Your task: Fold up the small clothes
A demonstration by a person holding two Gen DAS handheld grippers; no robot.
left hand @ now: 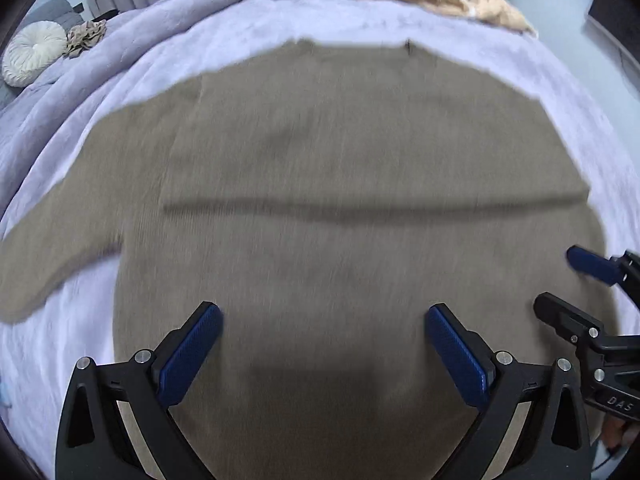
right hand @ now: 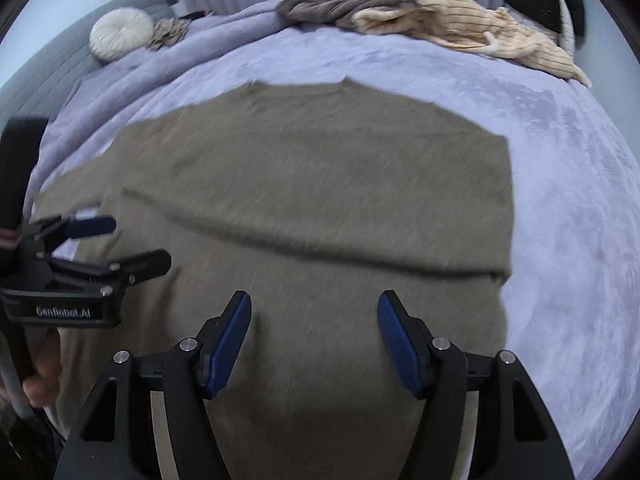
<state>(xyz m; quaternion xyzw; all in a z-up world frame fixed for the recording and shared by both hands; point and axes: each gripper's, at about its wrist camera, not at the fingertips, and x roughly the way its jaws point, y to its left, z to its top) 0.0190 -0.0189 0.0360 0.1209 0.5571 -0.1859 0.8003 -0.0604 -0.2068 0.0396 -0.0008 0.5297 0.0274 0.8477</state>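
Fingers first: the left gripper (left hand: pixel 323 354) points steeply down with its two blue pads spread wide, nothing between them but open air above the taupe sweater (left hand: pixel 340 184). The right gripper (right hand: pixel 314 338) points down in the same way, its blue pads apart and not gripping anything; the gap between them is narrower than on the left gripper. Both pairs of fingers hover over the sweater's lower body, near its hem, side by side; whether they touch the cloth cannot be told.

The sweater is the landmark. It lies flat, spread on a lilac plush blanket (right hand: pixel 560 200) that covers a bed. Its neckline sits at the far edge from the grippers. One sleeve stretches out to the sweater's left side across the blanket. On its right side no sleeve sticks out, and the edge there runs straight. A soft crease runs across the middle of the sweater from side to side. The picture is motion-blurred, so the knit's texture is unclear.

Beyond the sweater's neckline, at the far edge of the blanket, lies a heap of other clothes: a grey-brown garment (right hand: pixel 340 8) touching a cream striped garment (right hand: pixel 480 28). Far to the left of the sweater, a round white pleated cushion (right hand: pixel 120 34) rests beside a small crumpled beige cloth (right hand: pixel 170 32). A person's hand (right hand: pixel 42 364) holds the left gripper's handle.
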